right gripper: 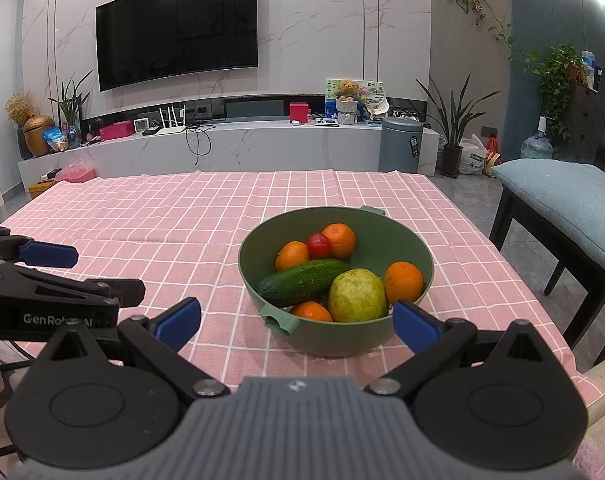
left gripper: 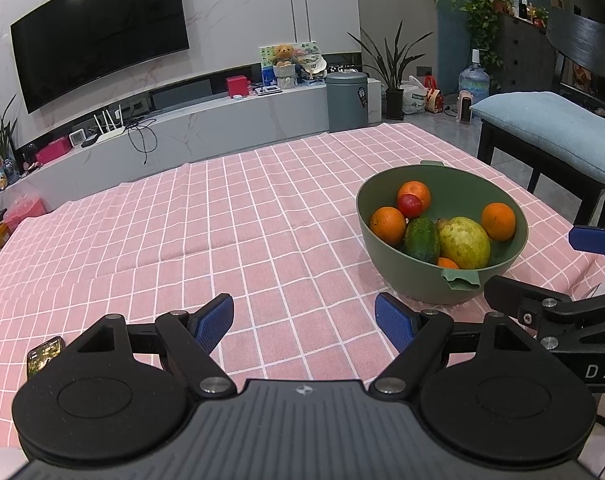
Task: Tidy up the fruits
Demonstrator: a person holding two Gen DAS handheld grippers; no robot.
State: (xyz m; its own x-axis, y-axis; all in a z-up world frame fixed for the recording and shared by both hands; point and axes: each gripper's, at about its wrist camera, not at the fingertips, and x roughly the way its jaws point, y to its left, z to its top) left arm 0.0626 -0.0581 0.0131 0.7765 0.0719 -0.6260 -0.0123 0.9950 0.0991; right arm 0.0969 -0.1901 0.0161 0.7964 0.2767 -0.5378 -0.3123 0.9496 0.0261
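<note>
A green bowl (right gripper: pixel 334 332) with small rim handles stood on the pink checked tablecloth (right gripper: pixel 182 220), toward the table's right side and near its front edge. It held a dark green cucumber (right gripper: pixel 302 282) lying across the middle, a large yellow-green guava-like fruit (right gripper: pixel 357 295) touching it, four oranges (right gripper: pixel 403 282) spread around the inner wall, and a small red tomato (right gripper: pixel 318 245) wedged between the two rear oranges. The right gripper (right gripper: pixel 298 322) hovered just in front of the bowl, its blue-padded jaws spread wide and holding nothing. The left gripper (left gripper: pixel 304 320) hung over bare cloth left of the bowl, jaws likewise wide apart and empty. A cushioned bench (right gripper: pixel 562 200) stood beside the table.
</note>
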